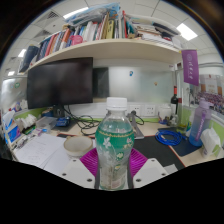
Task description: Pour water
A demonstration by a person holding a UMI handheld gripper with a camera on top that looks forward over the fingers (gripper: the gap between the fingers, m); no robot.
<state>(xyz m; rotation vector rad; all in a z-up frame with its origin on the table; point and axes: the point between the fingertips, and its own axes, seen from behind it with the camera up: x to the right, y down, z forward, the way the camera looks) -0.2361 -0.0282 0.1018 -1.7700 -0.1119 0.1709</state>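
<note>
A clear plastic water bottle (114, 146) with a white cap and a green label stands upright between my fingers. The magenta pads (91, 160) press on it from both sides, so my gripper (113, 170) is shut on the bottle. The bottle appears lifted above the desk (160, 150). A white bowl (77, 146) sits on the desk just left of the bottle and a little beyond my left finger.
A dark monitor (60, 82) stands at the back left under a shelf of books (90, 35). Papers (40, 152) lie at the left. A blue object (168, 138) and a purple sign (190, 66) are at the right. A dark mat (158, 152) lies ahead right.
</note>
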